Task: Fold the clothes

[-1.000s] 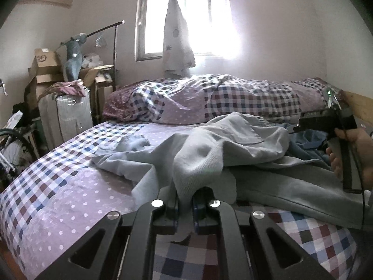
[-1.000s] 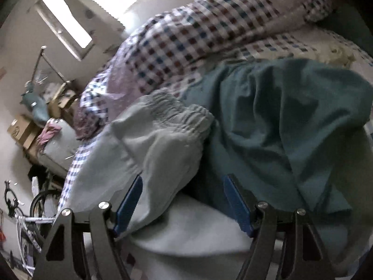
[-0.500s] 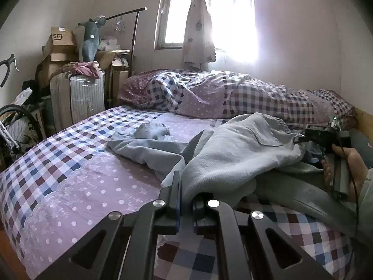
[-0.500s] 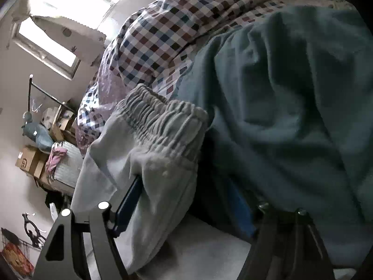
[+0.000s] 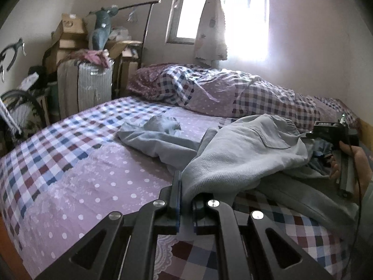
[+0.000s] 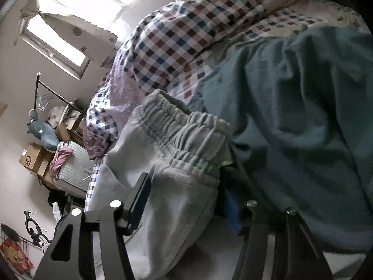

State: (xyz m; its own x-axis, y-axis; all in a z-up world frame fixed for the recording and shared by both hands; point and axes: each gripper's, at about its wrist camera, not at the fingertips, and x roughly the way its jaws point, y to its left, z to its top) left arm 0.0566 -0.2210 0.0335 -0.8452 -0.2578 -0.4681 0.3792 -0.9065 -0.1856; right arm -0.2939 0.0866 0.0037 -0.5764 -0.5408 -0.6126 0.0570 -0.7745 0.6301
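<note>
Bed point(image 5: 100, 182): grey trousers point(image 5: 244, 154) pinched between left fingers point(image 5: 175, 193).

A cardboard box point(image 6: 31, 161) stacked against the wall at nine o'clock in the right wrist view carries a printed "SF" logo; nothing else is legible.

Pale grey-blue trousers point(image 5: 244, 154), ribbed, lying on a bedsheet point(image 5: 77, 163) checked in blue, maroon and white with lilac white-dotted panels. Beside the trousers, a teal garment point(image 6: 303, 121). Beyond them, a quilt point(image 5: 233, 91) in matching check. Black gripper frames, blue pads.
</note>
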